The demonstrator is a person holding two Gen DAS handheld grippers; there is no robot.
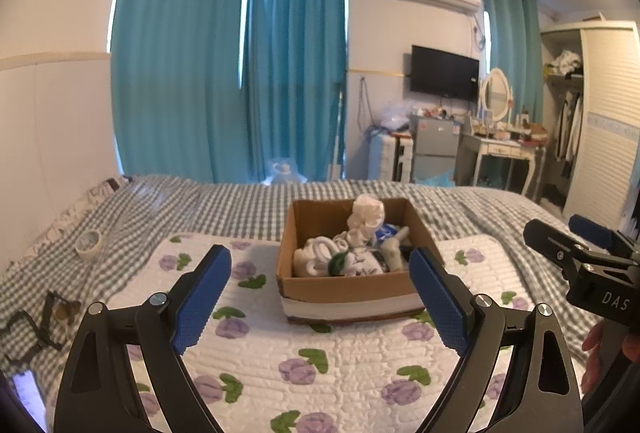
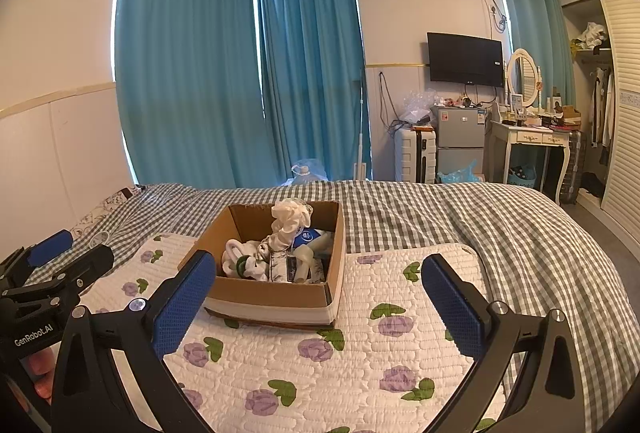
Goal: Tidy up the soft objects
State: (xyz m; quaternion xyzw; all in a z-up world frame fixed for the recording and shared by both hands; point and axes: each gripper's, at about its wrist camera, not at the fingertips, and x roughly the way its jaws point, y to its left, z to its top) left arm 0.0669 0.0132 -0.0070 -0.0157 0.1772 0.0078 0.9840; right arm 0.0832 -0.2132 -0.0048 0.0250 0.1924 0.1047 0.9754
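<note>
A brown cardboard box (image 1: pixel 348 287) (image 2: pixel 272 295) stands on a white quilted mat with purple flowers (image 1: pixel 320 365) (image 2: pixel 332 361) on the bed. Several soft items lie inside it: a white fabric bundle (image 1: pixel 366 217) (image 2: pixel 289 217) sticks up, with white and patterned cloths around it. My left gripper (image 1: pixel 320 297) is open and empty, just short of the box. My right gripper (image 2: pixel 320 301) is open and empty, also in front of the box. Each gripper shows at the edge of the other's view, the right one (image 1: pixel 580 257) and the left one (image 2: pixel 56 265).
The bed has a grey checked cover (image 2: pixel 460 217). A roll of tape (image 1: pixel 89 241) and small dark objects (image 1: pixel 52 313) lie on it at the left. Blue curtains, a fridge, a suitcase, a dressing table and a wardrobe stand beyond the bed.
</note>
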